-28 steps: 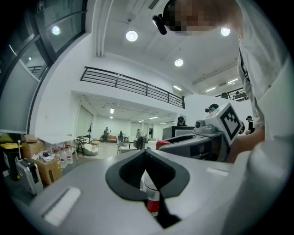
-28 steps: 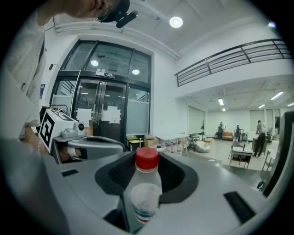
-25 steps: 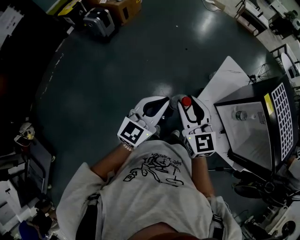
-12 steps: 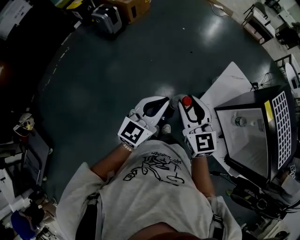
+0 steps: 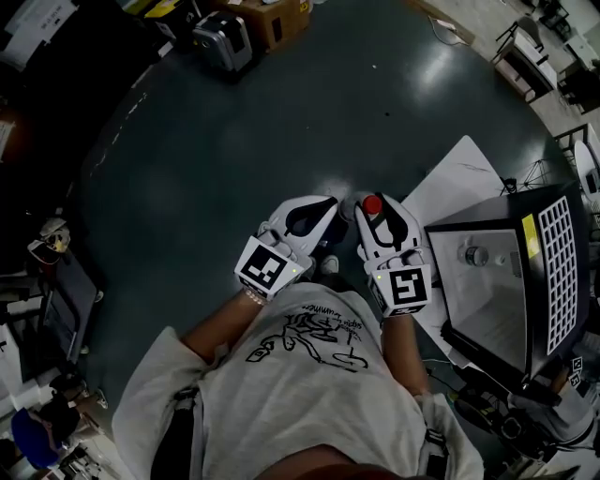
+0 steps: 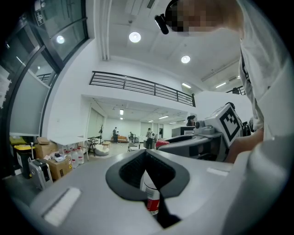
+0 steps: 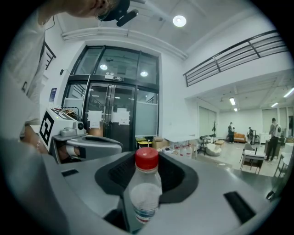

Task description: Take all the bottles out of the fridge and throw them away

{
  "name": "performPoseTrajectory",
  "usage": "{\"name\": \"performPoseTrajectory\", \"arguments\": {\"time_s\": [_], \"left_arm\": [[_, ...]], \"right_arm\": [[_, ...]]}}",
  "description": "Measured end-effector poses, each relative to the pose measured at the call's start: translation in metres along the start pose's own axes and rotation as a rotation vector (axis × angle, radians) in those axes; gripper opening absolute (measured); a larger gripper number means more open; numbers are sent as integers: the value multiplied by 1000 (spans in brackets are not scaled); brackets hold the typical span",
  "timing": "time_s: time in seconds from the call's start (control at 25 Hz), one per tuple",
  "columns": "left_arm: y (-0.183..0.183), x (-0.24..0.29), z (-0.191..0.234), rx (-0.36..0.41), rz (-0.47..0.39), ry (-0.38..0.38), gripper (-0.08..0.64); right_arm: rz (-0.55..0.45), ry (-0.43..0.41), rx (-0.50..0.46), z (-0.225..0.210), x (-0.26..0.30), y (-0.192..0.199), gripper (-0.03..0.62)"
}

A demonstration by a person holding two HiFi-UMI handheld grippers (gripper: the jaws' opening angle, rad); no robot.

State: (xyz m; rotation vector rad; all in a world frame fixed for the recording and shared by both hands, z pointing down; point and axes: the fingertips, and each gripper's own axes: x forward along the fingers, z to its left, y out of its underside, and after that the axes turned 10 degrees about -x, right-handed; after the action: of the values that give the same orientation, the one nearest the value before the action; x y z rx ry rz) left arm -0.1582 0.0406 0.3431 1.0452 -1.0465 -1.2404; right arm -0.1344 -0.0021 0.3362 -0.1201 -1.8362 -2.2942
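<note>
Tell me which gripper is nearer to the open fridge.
Right. The right gripper is just beside the fridge, at its open front; the left gripper is farther off, on the other side of the right one.

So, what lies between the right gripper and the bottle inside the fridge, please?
In the head view, only the fridge's black rim and its bare white interior.

The view swung a little: the fridge [image 5: 559, 267] slid lower along the right edge of the head view, and the loose bottle [image 5: 472, 253] inside it went down with it. Against the fridge's near corner, the red-capped bottle [image 5: 372, 202] in the right gripper [image 5: 379, 210] ended slightly farther up the frame than before. Far across the floor from the fridge, the black case [image 5: 223, 39] and cardboard box [image 5: 277, 19] drifted rightward along the top edge.
</note>
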Motion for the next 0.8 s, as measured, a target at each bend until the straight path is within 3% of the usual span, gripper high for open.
{"name": "performPoseTrajectory", "arguments": {"time_s": [0.16, 0.36, 0.8], "left_arm": [[-2, 9, -1, -36, 6, -33, 6], [-3, 23, -2, 7, -11, -42, 6], [0, 47, -3, -20, -16, -98, 6]], "right_arm": [[-6, -23, -3, -8, 0, 2, 155], [-19, -49, -9, -22, 1, 3, 155], [-30, -106, -13, -42, 2, 10, 155]]}}
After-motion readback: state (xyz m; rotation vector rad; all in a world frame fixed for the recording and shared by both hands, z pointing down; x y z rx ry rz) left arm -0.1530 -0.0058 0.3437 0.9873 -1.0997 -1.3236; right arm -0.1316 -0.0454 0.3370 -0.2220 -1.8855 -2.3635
